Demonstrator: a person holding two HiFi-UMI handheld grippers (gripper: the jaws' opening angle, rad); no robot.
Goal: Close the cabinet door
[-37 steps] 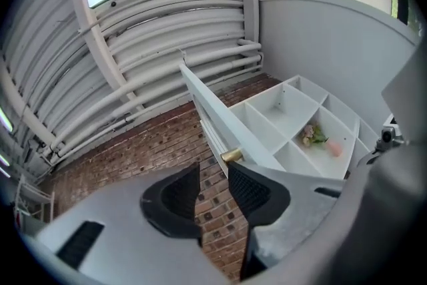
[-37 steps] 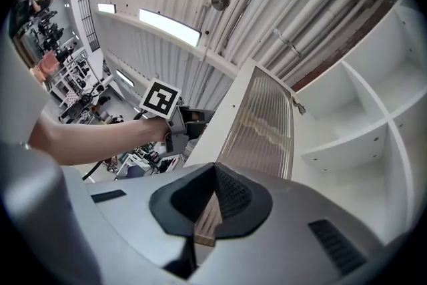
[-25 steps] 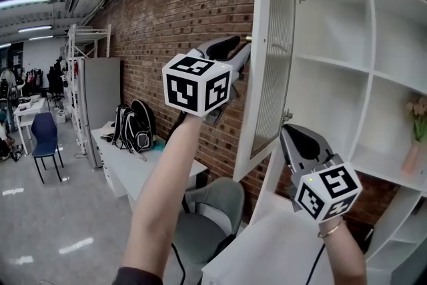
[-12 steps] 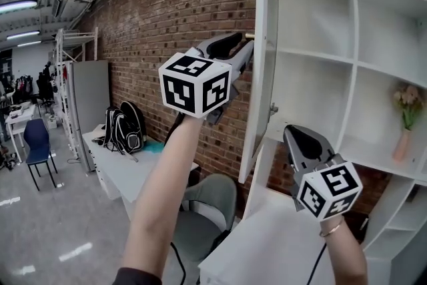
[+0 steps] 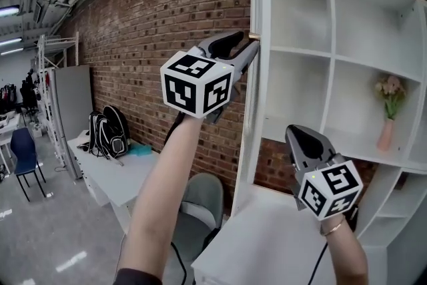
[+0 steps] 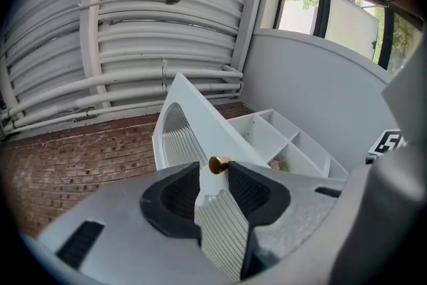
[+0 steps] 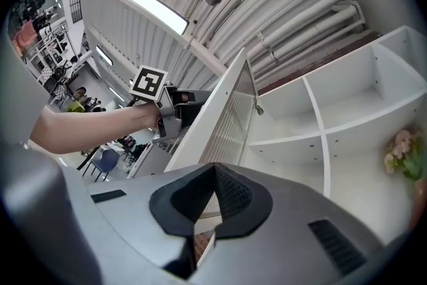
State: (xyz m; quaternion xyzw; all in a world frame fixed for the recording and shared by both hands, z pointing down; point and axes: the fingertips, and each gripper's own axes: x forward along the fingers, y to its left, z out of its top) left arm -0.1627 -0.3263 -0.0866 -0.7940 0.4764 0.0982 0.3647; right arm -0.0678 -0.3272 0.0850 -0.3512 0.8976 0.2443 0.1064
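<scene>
Obs.: the cabinet door (image 5: 255,103) is open. In the head view it shows almost edge-on, standing out from the left side of the cabinet (image 5: 331,63), with the brick wall (image 5: 167,23) behind it. All the visible compartments are exposed, and a vase with flowers (image 5: 386,133) stands on a shelf at the right.

Left gripper (image 5: 250,49): it is raised to the door's free edge. In the left gripper view the white frame and ribbed panel sit between the jaws, directly below the brass knob (image 6: 219,165). The jaws have just been opening a little, with the door edge between them. Both pads look to be lying against the frame, so this is read as a pinch on the door, possibly a lighter one.

Right gripper (image 7: 213,177): it is held low in front of the cabinet, well apart from the door. Its jaws are together with nothing between them, and it takes no part in the work.

Progress (judgement): the door is grasped and under control, but closing is not complete. A large part of the swing appears to remain, since no part of the door covers the shelves.

Left to do: carry the free edge across toward the shelves until the door lies flat against the cabinet front, then release the frame. The jaws straddle the edge, so they may need to come off before the door seats.
</scene>
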